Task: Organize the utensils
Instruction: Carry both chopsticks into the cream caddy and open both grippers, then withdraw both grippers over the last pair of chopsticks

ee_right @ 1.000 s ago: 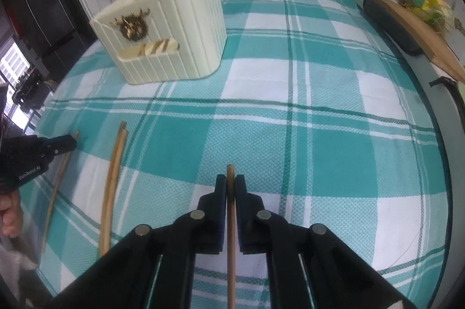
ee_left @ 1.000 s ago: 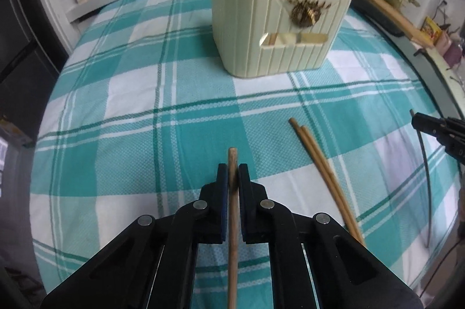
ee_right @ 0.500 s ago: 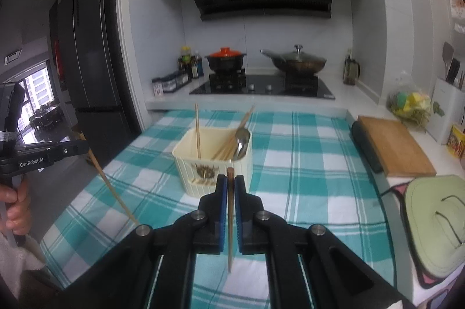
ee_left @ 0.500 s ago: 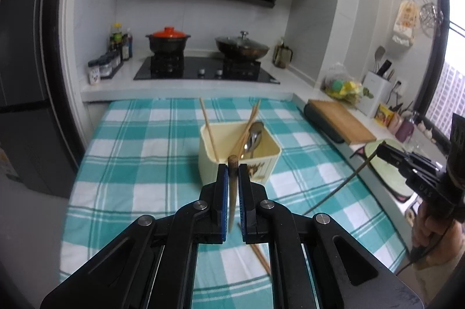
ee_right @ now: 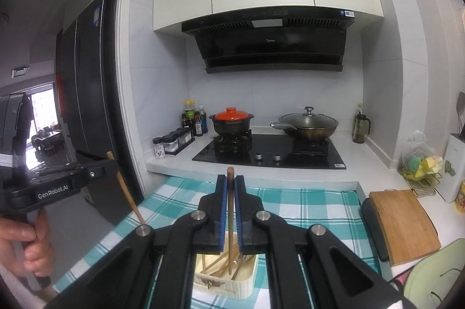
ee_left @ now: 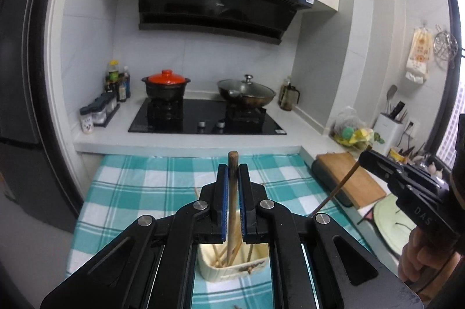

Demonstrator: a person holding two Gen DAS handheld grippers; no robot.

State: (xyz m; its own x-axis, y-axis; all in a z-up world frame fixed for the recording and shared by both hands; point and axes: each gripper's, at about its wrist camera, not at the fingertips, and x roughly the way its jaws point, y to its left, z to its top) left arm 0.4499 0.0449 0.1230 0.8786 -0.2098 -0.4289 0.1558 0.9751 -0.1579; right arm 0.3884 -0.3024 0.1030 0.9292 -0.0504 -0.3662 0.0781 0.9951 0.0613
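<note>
Cream ribbed holder (ee_right: pixel 225 282) w/ a gold emblem sits mid-table on the teal checked cloth (ee_right: pixel 305 210), chopsticks and a metal spoon leaning inside. L gripper (ee_left: pixel 233 172) is clamped on a brown wooden chopstick (ee_left: pixel 232 210), R gripper (ee_right: pixel 230 185) on another (ee_right: pixel 231 221); both sticks hang above the holder's mouth.

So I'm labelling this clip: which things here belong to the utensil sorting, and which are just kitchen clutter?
Job:
- left gripper, shut on a chopstick
- right gripper, shut on a second chopstick
- cream utensil holder

Clutter:
- red-lidded pot
- wok
- cutting board
- spice jars
</note>
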